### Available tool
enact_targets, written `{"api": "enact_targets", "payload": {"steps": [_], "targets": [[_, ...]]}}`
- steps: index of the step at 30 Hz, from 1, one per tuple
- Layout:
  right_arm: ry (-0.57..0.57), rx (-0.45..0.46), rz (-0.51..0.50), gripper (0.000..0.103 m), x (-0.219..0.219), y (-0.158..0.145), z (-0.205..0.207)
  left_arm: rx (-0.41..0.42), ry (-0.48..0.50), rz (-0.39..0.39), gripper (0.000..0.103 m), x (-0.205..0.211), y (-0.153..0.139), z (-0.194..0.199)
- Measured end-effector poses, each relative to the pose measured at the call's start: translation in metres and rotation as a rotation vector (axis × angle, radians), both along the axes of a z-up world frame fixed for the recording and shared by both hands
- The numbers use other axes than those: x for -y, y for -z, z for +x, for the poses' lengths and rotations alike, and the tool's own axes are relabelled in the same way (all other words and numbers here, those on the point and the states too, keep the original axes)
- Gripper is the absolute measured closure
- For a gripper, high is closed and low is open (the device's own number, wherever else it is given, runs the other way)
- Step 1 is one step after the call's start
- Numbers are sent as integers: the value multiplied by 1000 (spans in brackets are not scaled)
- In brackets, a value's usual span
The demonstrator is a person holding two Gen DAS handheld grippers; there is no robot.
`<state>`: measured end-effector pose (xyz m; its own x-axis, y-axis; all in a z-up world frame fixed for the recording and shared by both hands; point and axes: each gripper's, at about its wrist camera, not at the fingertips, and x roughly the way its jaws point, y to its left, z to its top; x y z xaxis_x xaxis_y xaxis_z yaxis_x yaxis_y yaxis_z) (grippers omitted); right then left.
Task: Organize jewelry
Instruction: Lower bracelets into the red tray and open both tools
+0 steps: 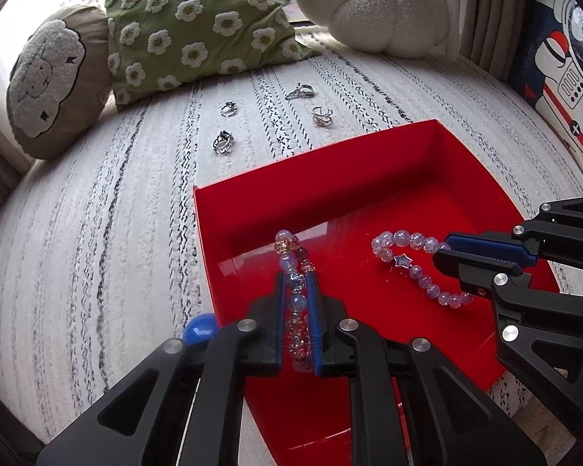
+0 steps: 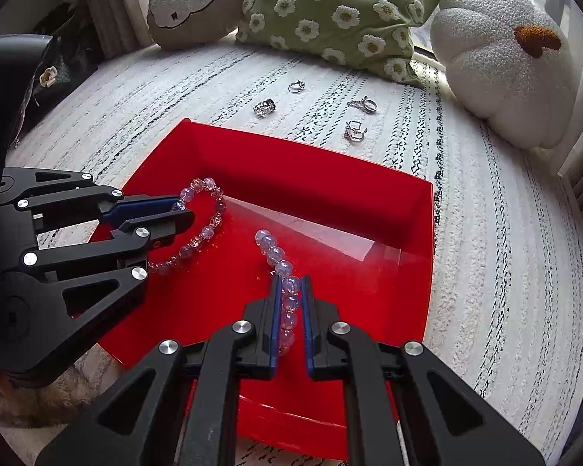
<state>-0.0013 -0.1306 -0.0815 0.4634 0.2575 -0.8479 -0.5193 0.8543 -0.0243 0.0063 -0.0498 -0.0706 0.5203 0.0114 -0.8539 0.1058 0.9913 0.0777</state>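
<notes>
A red tray (image 1: 369, 178) (image 2: 330, 178) lies on the white rug. My left gripper (image 1: 296, 277) (image 2: 184, 211) is shut on a pink and blue bead bracelet (image 1: 291, 252) (image 2: 210, 229) and holds it over the tray's left part. My right gripper (image 2: 291, 281) (image 1: 441, 252) is shut on a lilac bead bracelet (image 2: 276, 256) with a star charm (image 1: 402, 262), its loop lying on the tray floor. Several silver rings lie on the rug beyond the tray: one (image 1: 223, 141) (image 2: 264, 108) nearest, others (image 1: 322, 115) (image 2: 355, 130) farther.
A green daisy cushion (image 1: 198, 23) (image 2: 342, 7), a sheep cushion (image 1: 54, 81) (image 2: 190, 0) and a white pumpkin cushion (image 1: 373, 4) (image 2: 501, 62) stand along the back of the rug (image 1: 97, 252). A blue ball (image 1: 200, 328) lies by the tray's left edge.
</notes>
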Motion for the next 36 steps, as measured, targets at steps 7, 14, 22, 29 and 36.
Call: {"api": "enact_targets", "payload": {"steps": [7, 14, 22, 29, 36], "targets": [[-9, 2, -9, 93, -1, 0, -1, -1, 3, 1, 92, 0, 0, -1], [-6, 4, -7, 93, -2, -2, -2, 4, 5, 5, 86, 1, -1, -1], [-4, 15, 2, 93, 1, -7, -4, 17, 4, 0, 74, 1, -4, -2], [7, 33, 18, 73, 6, -15, -7, 37, 15, 14, 67, 3, -8, -3], [8, 68, 36, 67, 10, -26, -11, 73, 11, 31, 58, 3, -15, -5]]}}
